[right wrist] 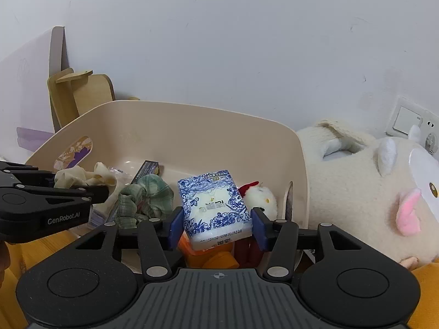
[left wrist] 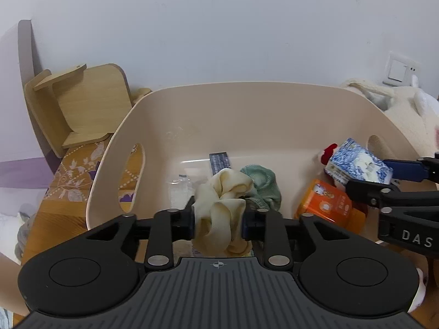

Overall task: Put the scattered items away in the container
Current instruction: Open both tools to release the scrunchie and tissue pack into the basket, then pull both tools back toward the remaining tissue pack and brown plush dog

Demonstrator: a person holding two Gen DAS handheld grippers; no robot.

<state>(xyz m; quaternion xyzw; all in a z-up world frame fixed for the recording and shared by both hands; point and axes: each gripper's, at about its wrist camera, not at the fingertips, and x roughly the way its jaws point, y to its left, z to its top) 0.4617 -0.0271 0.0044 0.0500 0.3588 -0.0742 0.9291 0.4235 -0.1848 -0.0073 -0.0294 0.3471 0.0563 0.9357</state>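
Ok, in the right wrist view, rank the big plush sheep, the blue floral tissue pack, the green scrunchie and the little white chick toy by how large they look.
1. Plush sheep, by far the largest.
2. Tissue pack, though it sits nearest the camera, between the right gripper fingers, which inflates it.
3. Green scrunchie.
4. Chick toy, partly hidden behind the pack.

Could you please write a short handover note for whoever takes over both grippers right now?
Left gripper: shut on the cream scrunchie, held over the beige bin.
Right gripper: shut on the blue-and-white tissue pack, also over the bin.
In the bin: green scrunchie, orange packet, small chick plush, dark box.
Left: release both items into the bin. The large plush sits outside, beside it.
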